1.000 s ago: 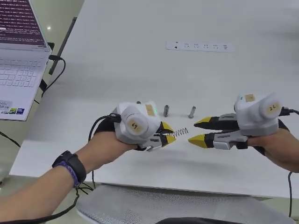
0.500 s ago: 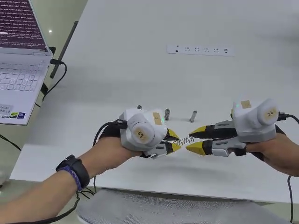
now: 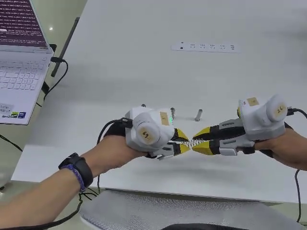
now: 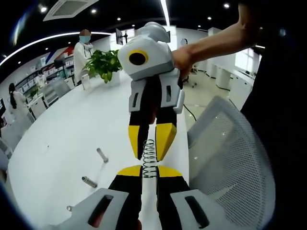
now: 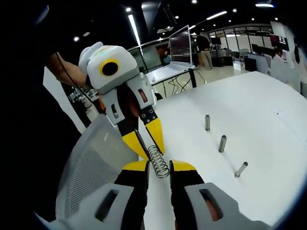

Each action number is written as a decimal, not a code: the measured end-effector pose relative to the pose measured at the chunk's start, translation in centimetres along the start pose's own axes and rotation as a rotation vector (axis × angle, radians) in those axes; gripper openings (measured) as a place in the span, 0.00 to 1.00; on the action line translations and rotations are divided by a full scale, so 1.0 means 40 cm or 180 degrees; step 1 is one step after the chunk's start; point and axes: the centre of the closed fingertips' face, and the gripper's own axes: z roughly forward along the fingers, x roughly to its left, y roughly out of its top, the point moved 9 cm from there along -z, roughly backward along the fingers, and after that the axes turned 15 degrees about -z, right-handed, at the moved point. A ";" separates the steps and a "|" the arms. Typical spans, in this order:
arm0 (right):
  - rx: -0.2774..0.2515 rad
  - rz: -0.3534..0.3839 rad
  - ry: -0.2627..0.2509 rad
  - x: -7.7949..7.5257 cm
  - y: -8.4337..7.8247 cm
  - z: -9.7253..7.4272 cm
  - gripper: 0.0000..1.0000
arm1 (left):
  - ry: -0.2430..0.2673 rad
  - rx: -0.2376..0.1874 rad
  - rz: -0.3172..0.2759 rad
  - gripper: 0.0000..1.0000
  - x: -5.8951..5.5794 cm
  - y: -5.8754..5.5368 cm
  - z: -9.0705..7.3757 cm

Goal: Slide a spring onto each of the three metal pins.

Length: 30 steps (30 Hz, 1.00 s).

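**Q:** Where is the spring?
**A:** The spring (image 4: 149, 154) is off the worktop (image 3: 144, 72), stretched between both tools.
**Q:** What is the jaw state?
**A:** The left hand-held gripper (image 4: 150, 173) is narrow, clamped on one end. The right hand-held gripper (image 5: 159, 168) is narrow, clamped on the other. The metal pins (image 3: 197, 115) stand on the worktop behind.

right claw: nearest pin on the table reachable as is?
Probably yes: bare table lies between the right claw and that pin. Catch: the spring between its jaws is clamped in the left claw.

I see the thin coil spring (image 3: 189, 142) held level in my left gripper (image 3: 181, 142), its free end between my right gripper (image 3: 197, 141) jaws; three metal pins (image 3: 197, 115) sit just beyond.
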 end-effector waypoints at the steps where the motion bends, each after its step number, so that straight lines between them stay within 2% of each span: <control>1: 0.0012 -0.0017 0.0005 0.000 -0.001 0.000 0.14 | -0.0008 -0.0001 0.0003 0.03 -0.001 0.000 0.000; 11: 0.0088 -0.0137 0.0108 0.016 -0.007 0.001 0.09 | -0.0054 0.0043 0.0043 0.03 -0.007 -0.004 0.005; 30: 0.0151 -0.0257 0.0045 0.026 0.010 0.001 0.08 | -0.0049 0.0059 0.0058 0.03 -0.009 -0.011 0.019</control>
